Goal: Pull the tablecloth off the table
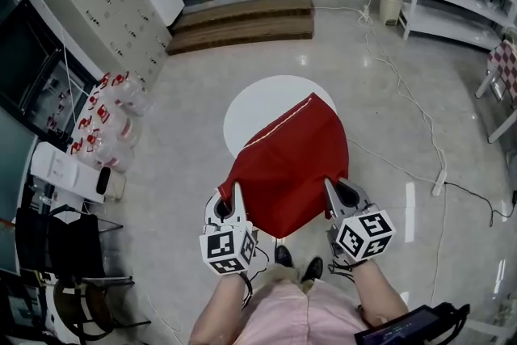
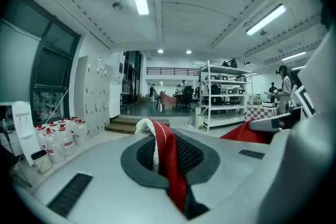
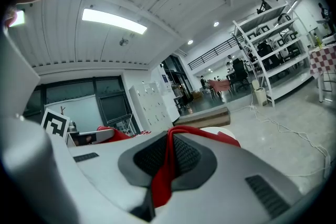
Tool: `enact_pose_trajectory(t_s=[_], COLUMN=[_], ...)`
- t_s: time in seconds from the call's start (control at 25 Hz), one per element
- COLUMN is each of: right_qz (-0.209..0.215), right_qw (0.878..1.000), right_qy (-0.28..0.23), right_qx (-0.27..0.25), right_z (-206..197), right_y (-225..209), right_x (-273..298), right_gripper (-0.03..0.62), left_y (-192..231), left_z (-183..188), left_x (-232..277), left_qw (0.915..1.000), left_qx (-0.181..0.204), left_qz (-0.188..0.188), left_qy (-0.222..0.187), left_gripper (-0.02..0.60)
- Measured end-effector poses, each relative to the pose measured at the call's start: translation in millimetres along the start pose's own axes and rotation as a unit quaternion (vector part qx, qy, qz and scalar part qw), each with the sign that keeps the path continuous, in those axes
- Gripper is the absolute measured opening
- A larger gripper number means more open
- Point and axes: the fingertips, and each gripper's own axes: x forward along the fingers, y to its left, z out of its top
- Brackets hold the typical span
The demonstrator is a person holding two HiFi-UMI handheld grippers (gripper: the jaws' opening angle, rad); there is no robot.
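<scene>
Red limp fabric with a white lace hem, tablecloth (image 1: 287, 161) half off the round white table (image 1: 252, 111), near corners pinched tight in left gripper (image 1: 236, 191) and right gripper (image 1: 329, 190), seemingly mid-pull; next, a steady draw nearer to clear the far edge from the smooth top.

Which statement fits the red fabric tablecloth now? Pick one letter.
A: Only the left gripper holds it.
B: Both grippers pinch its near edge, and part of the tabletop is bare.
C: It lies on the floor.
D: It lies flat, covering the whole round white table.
B: the left gripper and right gripper are each shut on the red fabric tablecloth, and the far side of the round white table shows bare.
</scene>
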Motion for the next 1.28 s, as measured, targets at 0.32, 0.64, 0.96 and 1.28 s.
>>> enact_pose_trajectory(t_s=[0.32, 0.64, 0.96, 1.28], right_qz=[-0.001, -0.006, -0.016, -0.032], right_qw=[1.000, 1.000, 1.000, 0.999], right_qy=[-0.001, 0.007, 0.004, -0.003], right_qx=[-0.001, -0.007, -0.009, -0.011], right_z=[-4, -12, -13, -24], right_y=[-5, 7, 20, 50], right_x=[-7, 0, -1, -16], right_gripper=[0.031, 0.031, 0.031, 0.031], left_y=[-10, 5, 16, 33], left_z=[-6, -16, -12, -13], left_x=[-4, -11, -15, -41], left_qw=[1.0000, 0.9999, 0.9998, 0.9993], left_qx=[0.000, -0.011, -0.012, -0.014], left_qz=[-0.002, -0.006, -0.015, -0.034], left_qy=[-0.001, 0.005, 0.002, -0.008], left_gripper=[0.035, 0.035, 0.035, 0.035])
